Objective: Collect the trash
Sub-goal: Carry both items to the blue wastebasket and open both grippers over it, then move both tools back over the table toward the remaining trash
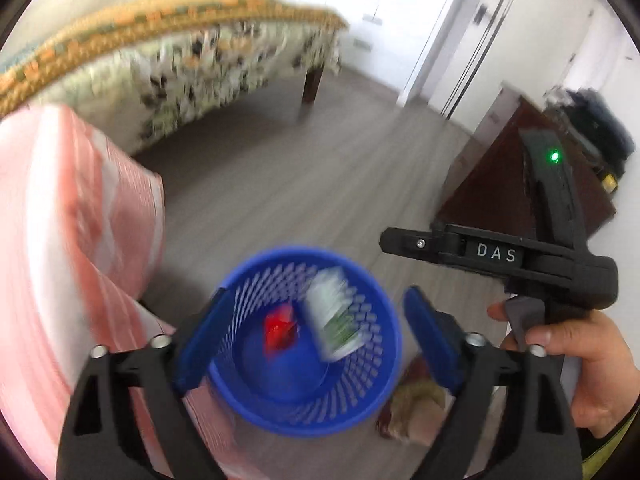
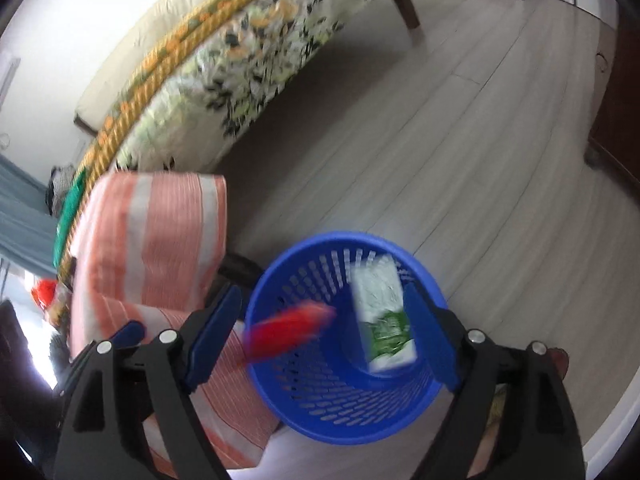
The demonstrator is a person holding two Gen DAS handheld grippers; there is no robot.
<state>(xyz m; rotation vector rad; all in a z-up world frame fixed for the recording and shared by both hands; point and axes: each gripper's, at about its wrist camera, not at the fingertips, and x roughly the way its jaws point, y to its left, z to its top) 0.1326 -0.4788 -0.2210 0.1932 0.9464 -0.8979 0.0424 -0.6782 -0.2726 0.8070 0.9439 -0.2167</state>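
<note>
blue wastebasket directly below both wide-open grippers: left gripper, right gripper; red wrapper and white-green carton dropping in.

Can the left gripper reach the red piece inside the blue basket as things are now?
Probably yes. The left gripper hangs open above the blue basket, whose mouth is uncovered. The red piece is blurred; the white and green carton beside it may crowd the fingers.

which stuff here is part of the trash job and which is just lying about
Job:
- blue bin
- white and green carton, inside the bin
- red wrapper, blurred, over the bin
- left gripper and right gripper, both open above the bin

Lying about:
- striped cushion
- floral bed
- dark cabinet
- slippers on the floor
</note>
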